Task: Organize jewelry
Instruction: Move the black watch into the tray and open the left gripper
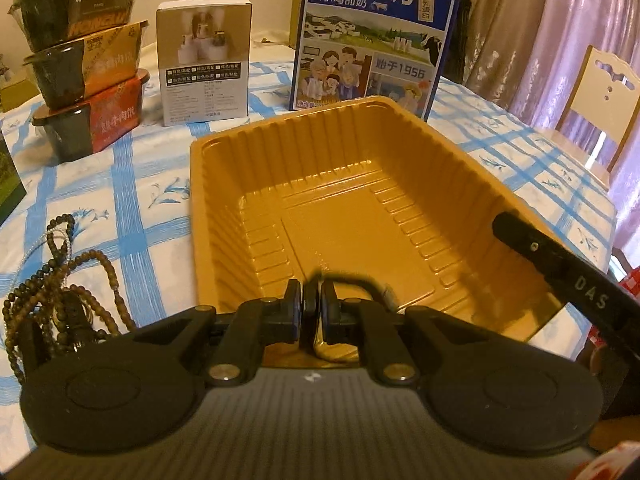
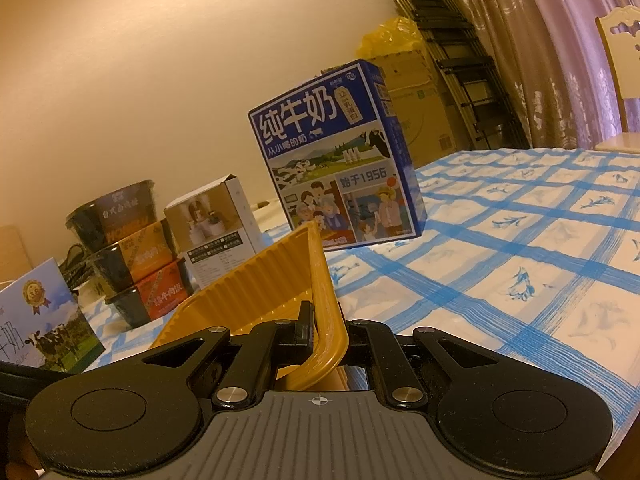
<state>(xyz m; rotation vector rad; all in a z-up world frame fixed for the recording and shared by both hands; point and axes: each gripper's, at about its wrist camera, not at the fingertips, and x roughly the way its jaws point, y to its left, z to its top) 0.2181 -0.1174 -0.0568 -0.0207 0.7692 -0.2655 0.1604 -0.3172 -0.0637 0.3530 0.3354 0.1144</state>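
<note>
A gold ribbed plastic tray lies on the checked tablecloth, and nothing shows on the visible part of its floor. My left gripper hovers over the tray's near edge, shut on a dark cord-like piece of jewelry that loops to the right; it is blurred. A tangle of dark beaded necklaces lies on the cloth left of the tray. My right gripper is shut on the tray's rim. In the left wrist view one of its fingers reaches in over the tray's right side.
Behind the tray stand three stacked food bowls, a white box and a blue milk carton. A card with cows stands at the left. A chair and curtains lie past the table's right edge.
</note>
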